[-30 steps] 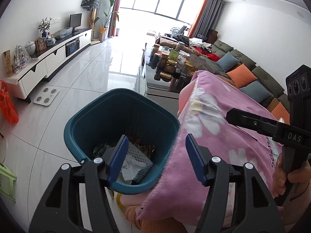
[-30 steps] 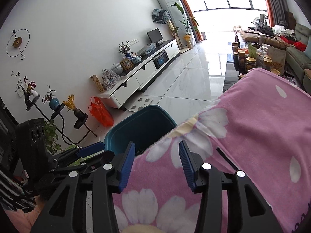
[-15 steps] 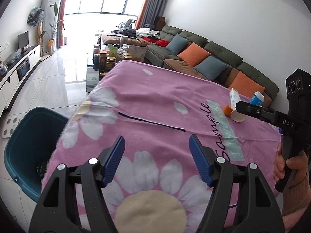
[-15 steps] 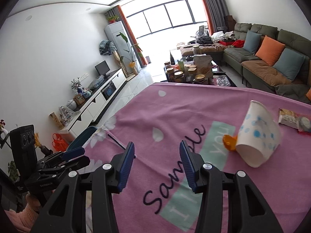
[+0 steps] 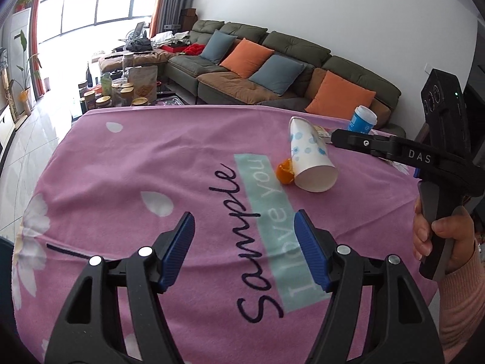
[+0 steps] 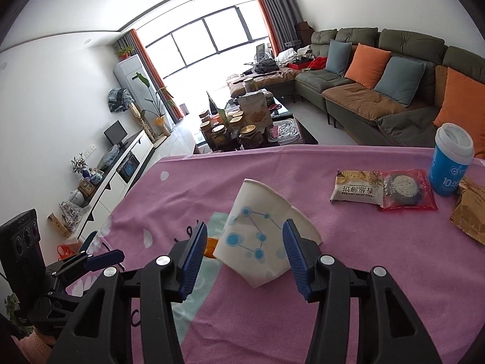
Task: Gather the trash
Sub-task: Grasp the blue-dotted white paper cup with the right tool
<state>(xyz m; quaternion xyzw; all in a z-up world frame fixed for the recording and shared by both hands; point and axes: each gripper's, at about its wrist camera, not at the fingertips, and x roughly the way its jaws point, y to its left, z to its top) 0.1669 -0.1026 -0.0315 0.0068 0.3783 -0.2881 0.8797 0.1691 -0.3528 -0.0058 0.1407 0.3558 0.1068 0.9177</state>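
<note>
A crushed white paper cup [image 6: 257, 242] with blue dots lies on its side on the pink cloth [image 6: 363, 257]; the left wrist view shows the cup [image 5: 312, 163] too. A piece of orange peel [image 5: 285, 171] rests against it. My right gripper [image 6: 245, 227] hovers just before the cup, jaws opening, pads clear of it on both sides. My left gripper [image 5: 244, 215] stands open over bare cloth, a short way from the cup, with nothing between its fingers. A hand holds the right gripper [image 5: 339, 138] at the right edge.
A blue lidded cup [image 6: 451, 160], a beige snack packet [image 6: 356, 188], a red wrapper [image 6: 404, 189] and a brown bag [image 6: 469, 209] lie further right on the cloth. The teal bin [image 6: 90, 239] stands on the floor off the table's left end. Beyond are a coffee table with jars [image 6: 242, 127] and a sofa [image 6: 379, 91].
Both views have swung from the teal bin across the pink cloth to the right. The paper cup has come close in front of the right gripper, whose jaws stand slightly wider.
</note>
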